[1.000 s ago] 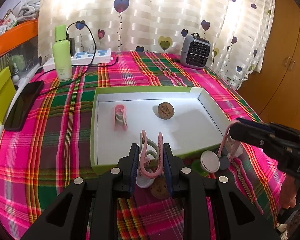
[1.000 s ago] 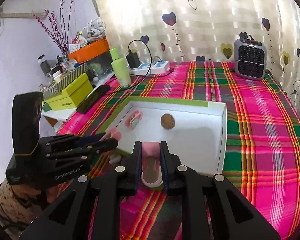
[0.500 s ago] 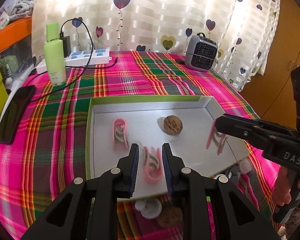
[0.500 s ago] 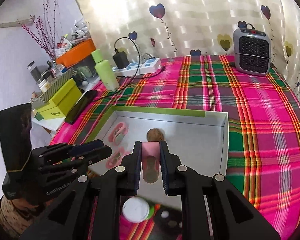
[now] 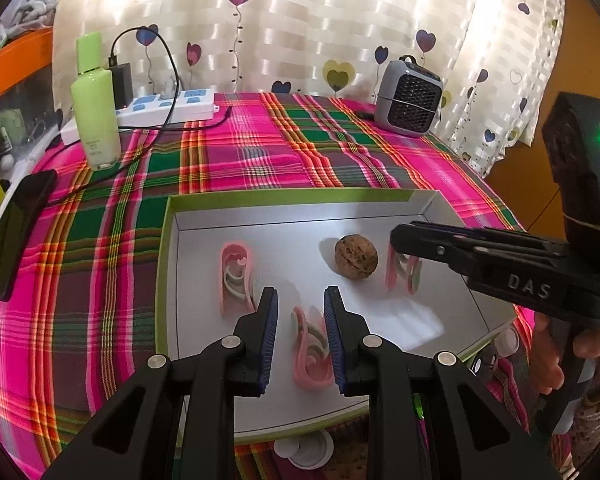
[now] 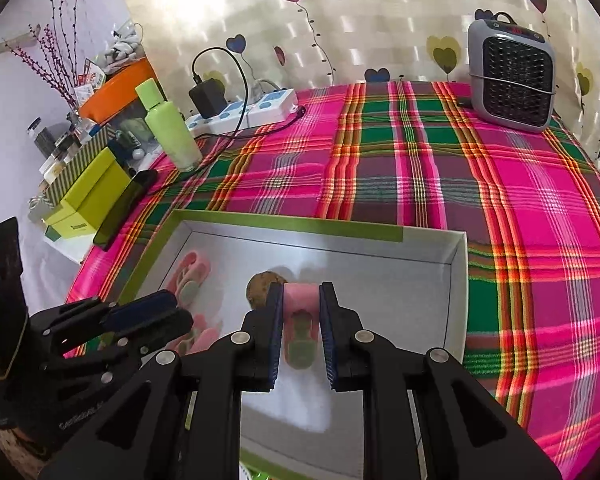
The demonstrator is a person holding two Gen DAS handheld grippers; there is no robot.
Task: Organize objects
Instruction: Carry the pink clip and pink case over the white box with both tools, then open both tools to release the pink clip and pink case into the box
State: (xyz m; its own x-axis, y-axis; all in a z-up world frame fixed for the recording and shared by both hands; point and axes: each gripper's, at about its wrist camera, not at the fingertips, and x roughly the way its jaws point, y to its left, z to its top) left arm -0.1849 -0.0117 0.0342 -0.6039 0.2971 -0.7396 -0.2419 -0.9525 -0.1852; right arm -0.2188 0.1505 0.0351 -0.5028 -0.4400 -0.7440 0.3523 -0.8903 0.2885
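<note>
Pink clips fill both tools over the white tray [image 5: 380, 204] on the plaid worktop [image 5: 260, 160]. Left tool [image 5: 301, 320] pinches 1 pink clip [image 5: 310, 354] near the tray's front edge; right tool [image 6: 300, 320] pinches another pink clip [image 6: 301, 312] just beside the walnut [image 5: 356, 257]. A 3rd clip [image 5: 236, 276] lies flat on the tray floor, left of the walnut.

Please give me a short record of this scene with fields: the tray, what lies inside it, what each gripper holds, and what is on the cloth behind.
tray: white tray, green rim, on plaid cloth
loose inside: one pink clip, one walnut
left gripper: shut on a pink clip, over tray
right gripper: shut on a pink clip, beside walnut
behind: green bottle, power strip, grey heater
</note>
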